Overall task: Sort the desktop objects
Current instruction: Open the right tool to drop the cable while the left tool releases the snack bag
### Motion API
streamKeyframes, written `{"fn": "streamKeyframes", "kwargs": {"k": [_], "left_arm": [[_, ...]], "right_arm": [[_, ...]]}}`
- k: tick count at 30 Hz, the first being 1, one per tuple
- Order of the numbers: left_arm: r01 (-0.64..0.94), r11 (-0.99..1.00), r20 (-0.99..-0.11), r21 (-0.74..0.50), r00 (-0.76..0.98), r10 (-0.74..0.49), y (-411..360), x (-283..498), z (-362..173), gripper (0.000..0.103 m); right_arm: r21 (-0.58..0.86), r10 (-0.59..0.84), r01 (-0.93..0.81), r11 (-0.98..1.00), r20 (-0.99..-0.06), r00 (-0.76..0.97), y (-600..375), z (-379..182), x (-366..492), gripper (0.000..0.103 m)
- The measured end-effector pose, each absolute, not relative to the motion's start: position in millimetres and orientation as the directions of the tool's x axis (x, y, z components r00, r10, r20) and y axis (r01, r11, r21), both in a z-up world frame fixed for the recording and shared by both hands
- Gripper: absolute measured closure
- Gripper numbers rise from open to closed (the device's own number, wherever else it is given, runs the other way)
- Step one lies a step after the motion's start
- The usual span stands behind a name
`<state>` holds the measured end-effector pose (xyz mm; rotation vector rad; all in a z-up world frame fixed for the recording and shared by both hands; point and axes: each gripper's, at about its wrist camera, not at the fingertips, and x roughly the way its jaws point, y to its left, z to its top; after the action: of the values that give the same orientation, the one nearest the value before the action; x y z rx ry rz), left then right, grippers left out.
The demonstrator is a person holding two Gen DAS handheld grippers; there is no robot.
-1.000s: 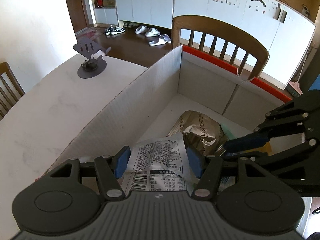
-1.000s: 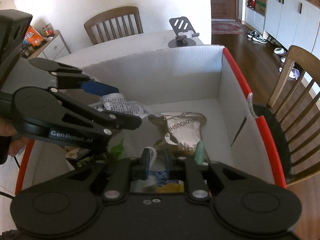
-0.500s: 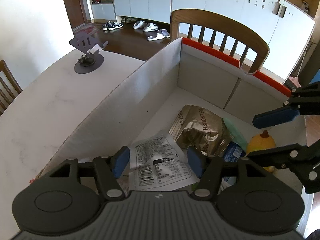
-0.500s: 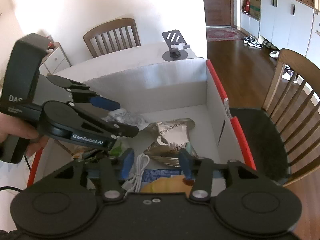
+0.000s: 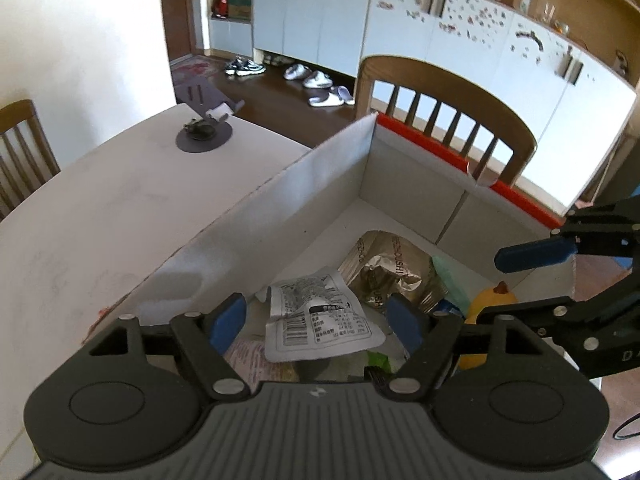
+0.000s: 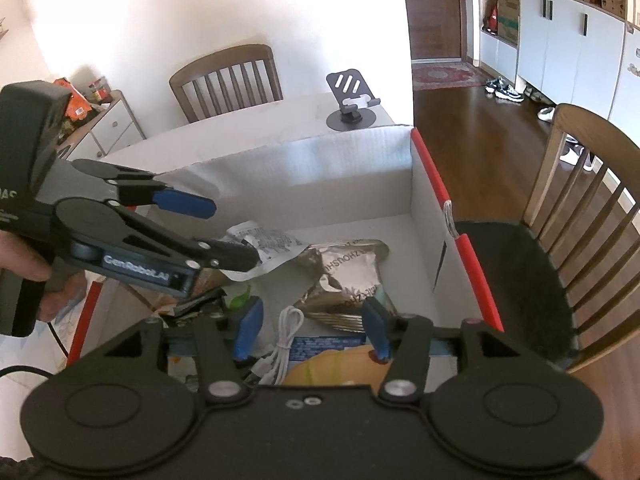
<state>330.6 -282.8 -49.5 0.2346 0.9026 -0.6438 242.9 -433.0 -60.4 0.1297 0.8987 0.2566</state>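
White printed foil sachet – now lying released inside the red-edged white cardboard box; left gripper, right gripper both hanging spread, empty – one more item sorted

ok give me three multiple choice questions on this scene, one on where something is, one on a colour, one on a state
1. Where is the phone stand?
A. inside the box
B. on the table beyond the box
C. on a chair

2. What colour are the pads of the left gripper?
A. blue
B. red
C. green

3. How do the jaws of the right gripper stand?
A. shut on the cable
B. shut on the foil bag
C. open, holding nothing

Answers:
1. B: the stand sits on the white table, past the wall of the box.
2. A: both pads show blue in the left wrist view.
3. C: there is a wide gap between the fingers, with the cable and foil bag lying loose below in the box.
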Motion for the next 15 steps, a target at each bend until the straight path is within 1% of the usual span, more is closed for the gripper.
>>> {"fn": "streamKeyframes", "kwargs": {"k": [10,15], "left_arm": [[0.568,0.817,-0.754,-0.095,0.495,-0.432,-263,304,-27,0.026],[0.566,0.820,-0.738,-0.087,0.516,-0.434,-254,287,-16,0.026]], "right_arm": [[0.204,0.282,-0.195,0.959,-0.741,0.610,-424,-47,232,0.046],[0.198,0.281,-0.202,0.959,-0.735,0.617,-417,-41,227,0.045]]}}
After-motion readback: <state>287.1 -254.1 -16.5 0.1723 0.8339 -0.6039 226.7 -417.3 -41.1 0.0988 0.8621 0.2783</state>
